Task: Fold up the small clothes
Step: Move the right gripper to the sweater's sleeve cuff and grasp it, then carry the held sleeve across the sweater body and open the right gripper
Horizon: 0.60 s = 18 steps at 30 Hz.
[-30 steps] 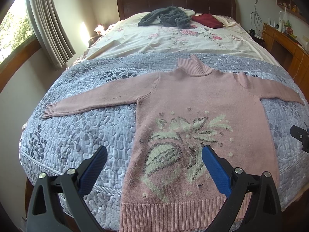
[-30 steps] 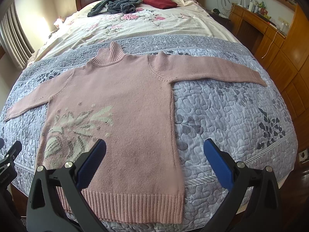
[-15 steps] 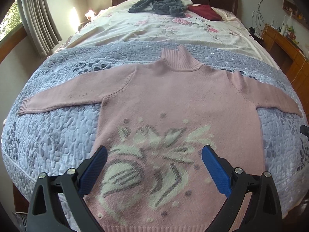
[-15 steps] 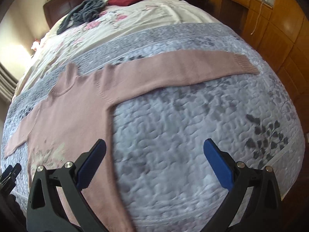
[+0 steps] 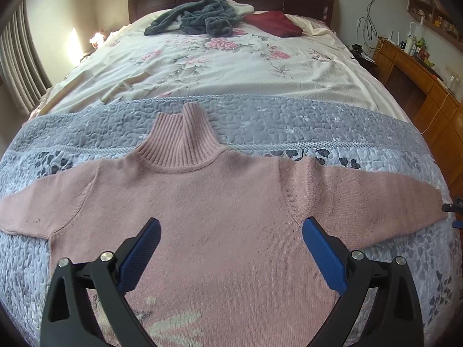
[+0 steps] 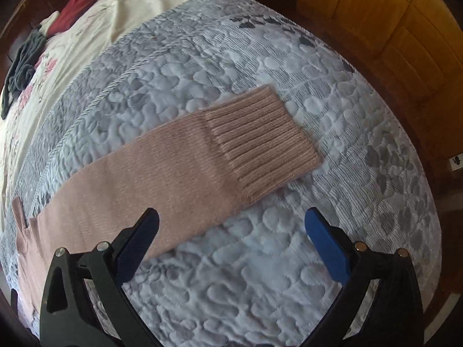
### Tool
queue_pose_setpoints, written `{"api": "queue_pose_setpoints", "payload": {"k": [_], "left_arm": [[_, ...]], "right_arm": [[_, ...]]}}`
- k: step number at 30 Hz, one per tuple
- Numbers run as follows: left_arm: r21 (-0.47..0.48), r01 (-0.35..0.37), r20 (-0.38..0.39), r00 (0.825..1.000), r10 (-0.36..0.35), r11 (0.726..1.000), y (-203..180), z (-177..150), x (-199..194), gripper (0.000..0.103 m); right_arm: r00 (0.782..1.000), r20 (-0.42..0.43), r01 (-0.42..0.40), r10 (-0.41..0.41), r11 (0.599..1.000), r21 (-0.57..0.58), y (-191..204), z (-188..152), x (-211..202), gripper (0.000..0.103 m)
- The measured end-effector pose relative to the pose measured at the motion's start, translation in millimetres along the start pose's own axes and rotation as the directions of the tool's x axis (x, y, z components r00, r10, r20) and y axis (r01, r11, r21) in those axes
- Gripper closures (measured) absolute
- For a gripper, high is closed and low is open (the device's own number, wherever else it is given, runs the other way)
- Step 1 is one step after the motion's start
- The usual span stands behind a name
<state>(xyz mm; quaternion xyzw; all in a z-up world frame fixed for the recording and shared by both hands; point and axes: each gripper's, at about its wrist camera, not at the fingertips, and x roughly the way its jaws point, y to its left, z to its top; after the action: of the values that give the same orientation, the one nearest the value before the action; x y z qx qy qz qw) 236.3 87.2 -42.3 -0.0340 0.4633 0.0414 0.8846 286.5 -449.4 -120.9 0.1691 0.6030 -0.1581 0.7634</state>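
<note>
A pink turtleneck sweater [image 5: 220, 211] lies flat on the bed, front up, with both sleeves spread sideways. My left gripper [image 5: 231, 231] hovers open above its chest, just below the ribbed collar [image 5: 182, 144], holding nothing. In the right wrist view the sweater's right sleeve [image 6: 162, 173] runs across the quilt and ends in a ribbed cuff [image 6: 263, 141]. Over that sleeve my right gripper [image 6: 231, 225] stands open and empty, its left finger above the sleeve's lower edge. The sweater's hem is out of view.
A grey quilted blanket [image 5: 289, 124] covers the near part of the bed, with a floral sheet [image 5: 231, 66] beyond it. A dark grey garment [image 5: 199, 18] and a red cloth [image 5: 275, 23] lie by the headboard. Wooden cabinets [image 6: 390, 20] stand along the bed's right side.
My left gripper has moved forward from the sweater's hem up to its chest. My right gripper has swung right and closed in on the right sleeve and its cuff. Both stayed open.
</note>
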Motion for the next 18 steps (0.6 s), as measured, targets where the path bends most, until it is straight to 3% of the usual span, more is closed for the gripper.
{"api": "queue_pose_setpoints", "payload": {"k": [3,8,11,14,18], "left_arm": [[0.013,-0.015,-0.018,1.000,0.015,1.000,-8.1,3.4,16.1,0.004],[0.021,-0.030,-0.037,0.999,0.030,0.999,-10.9,0.4,32.7,0.004],[0.022,-0.039,-0.049,0.998,0.040,0.999,-9.2,-1.9,39.8,0.004],[0.017,-0.045,-0.059,0.997,0.046,0.999,-6.3,-3.3,43.9,0.004],[0.014,-0.049,-0.072,0.996,0.050,0.999,0.7,-5.7,46.4,0.004]], "right_arm": [[0.999,-0.027,0.027,-0.027,1.000,0.001,-10.0,9.5,20.6,0.004],[0.999,-0.027,-0.026,0.027,0.999,0.041,-18.0,15.0,33.0,0.003],[1.000,-0.009,-0.020,0.020,0.999,0.029,-13.5,13.7,34.5,0.008],[0.999,0.020,-0.028,0.028,1.000,-0.001,-4.4,16.0,38.6,0.026],[0.996,0.037,-0.079,0.081,0.996,-0.039,14.1,12.6,27.4,0.072]]}}
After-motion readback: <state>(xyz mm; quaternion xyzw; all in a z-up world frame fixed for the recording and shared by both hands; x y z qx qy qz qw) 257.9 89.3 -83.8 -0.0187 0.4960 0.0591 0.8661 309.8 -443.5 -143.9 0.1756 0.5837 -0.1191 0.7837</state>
